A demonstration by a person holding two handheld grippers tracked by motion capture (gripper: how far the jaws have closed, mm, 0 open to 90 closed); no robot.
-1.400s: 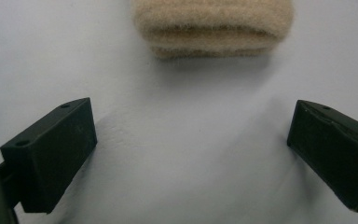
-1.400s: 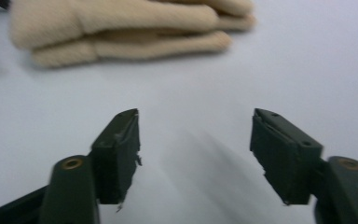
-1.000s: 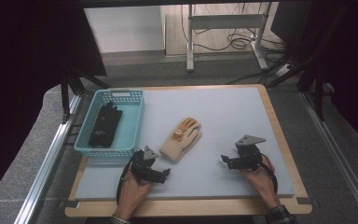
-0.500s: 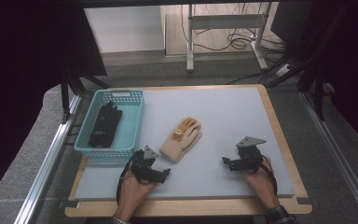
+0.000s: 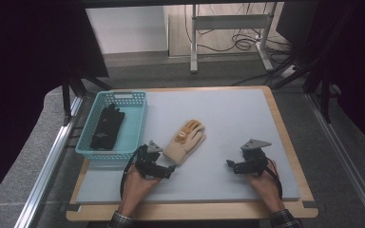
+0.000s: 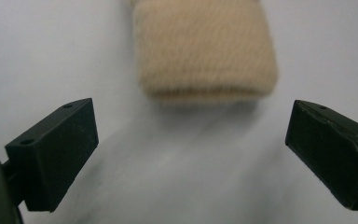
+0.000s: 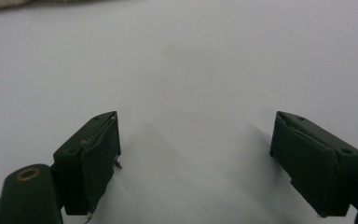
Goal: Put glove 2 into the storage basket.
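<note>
A beige knitted glove point(image 5: 185, 140) with orange fingertips lies flat near the middle of the grey mat point(image 5: 218, 118). My left gripper point(image 5: 167, 170) sits just short of its cuff point(image 6: 206, 49), jaws wide open, the cuff straight ahead between them and untouched. A black glove point(image 5: 107, 126) lies in the light blue basket point(image 5: 135, 130) at the left. My right gripper point(image 5: 230, 165) rests low over bare mat at the right, open and holding nothing point(image 7: 196, 163).
The mat lies on a wooden board point(image 5: 285, 128) with raised edges. Metal rails point(image 5: 47, 166) run along both sides of the table. A white stand point(image 5: 228, 23) and cables are on the floor beyond the far edge.
Both hands have barely shifted. My left gripper has edged slightly toward the beige glove's cuff; the right gripper stays about where it was.
</note>
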